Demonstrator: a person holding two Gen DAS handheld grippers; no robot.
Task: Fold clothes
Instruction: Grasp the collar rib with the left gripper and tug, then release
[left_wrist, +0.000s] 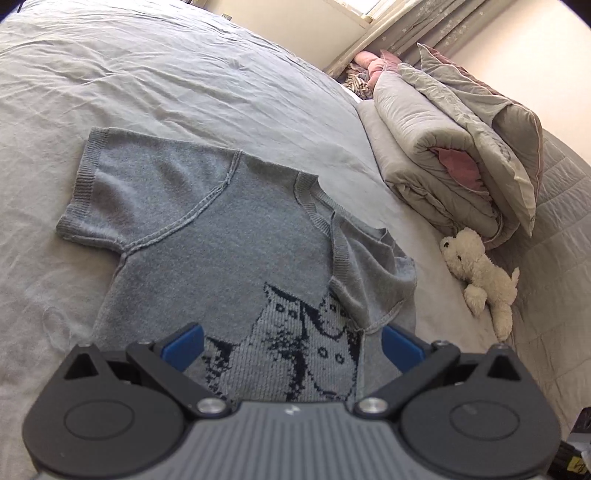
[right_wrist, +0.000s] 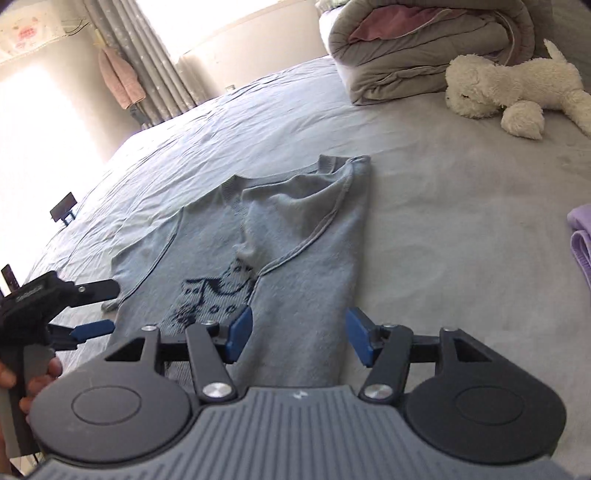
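Note:
A grey-blue knitted short-sleeved top (left_wrist: 207, 236) with a dark cat pattern lies on the bed; it also shows in the right wrist view (right_wrist: 295, 240). Its right side and sleeve (left_wrist: 369, 273) are folded over the front; its left sleeve (left_wrist: 122, 177) lies spread flat. My left gripper (left_wrist: 291, 347) is open and empty above the top's lower part, and shows from the side in the right wrist view (right_wrist: 99, 306). My right gripper (right_wrist: 299, 336) is open and empty above the folded right side.
The bed has a grey sheet (left_wrist: 184, 81). A rolled quilt and pillow (left_wrist: 454, 162) and a white plush toy (left_wrist: 480, 273) lie near the headboard. A purple garment (right_wrist: 581, 240) lies at the right edge. Curtains (right_wrist: 147, 55) hang beyond the bed.

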